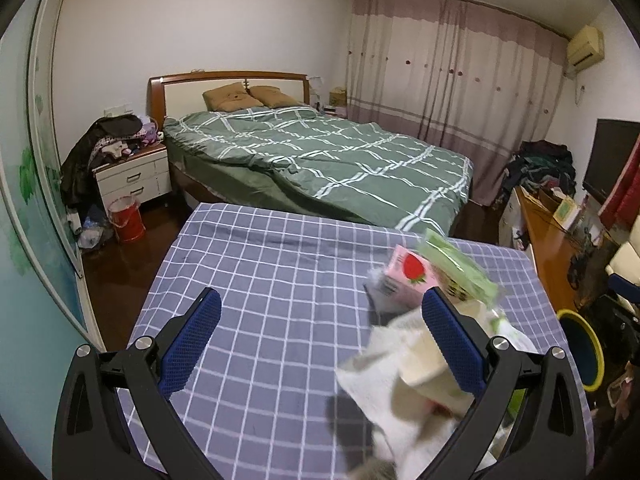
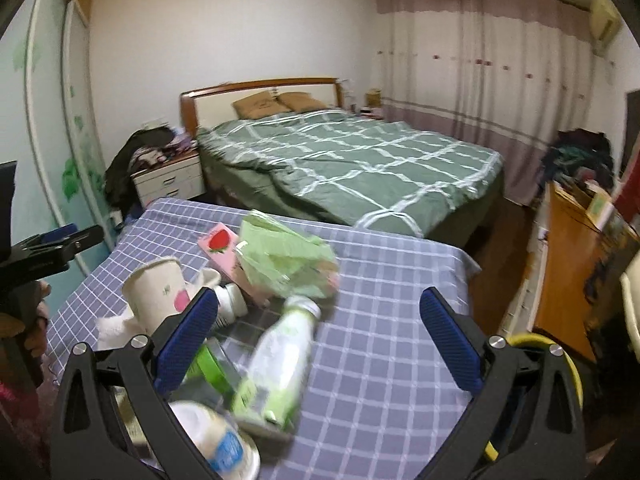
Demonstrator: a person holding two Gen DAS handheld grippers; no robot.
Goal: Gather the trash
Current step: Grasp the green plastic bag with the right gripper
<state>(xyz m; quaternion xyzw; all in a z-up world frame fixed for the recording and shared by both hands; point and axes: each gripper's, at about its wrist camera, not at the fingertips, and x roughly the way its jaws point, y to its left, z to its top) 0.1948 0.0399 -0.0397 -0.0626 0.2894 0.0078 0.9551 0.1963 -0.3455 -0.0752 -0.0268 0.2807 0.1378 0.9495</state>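
Blue-padded jaws of both the left gripper [image 1: 320, 336] and right gripper [image 2: 318, 330] spread wide and gripping nothing, poised over the checked surface [image 2: 380, 320], presumably readying a pick, with the green-white bottle [image 2: 280, 364] between the right jaws, paper cup [image 2: 154, 292] and pink carton [image 2: 222, 250] beyond their left tip.

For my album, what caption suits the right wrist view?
Open right gripper over trash on checked tablecloth: milk bottle, paper cup, strawberry carton.
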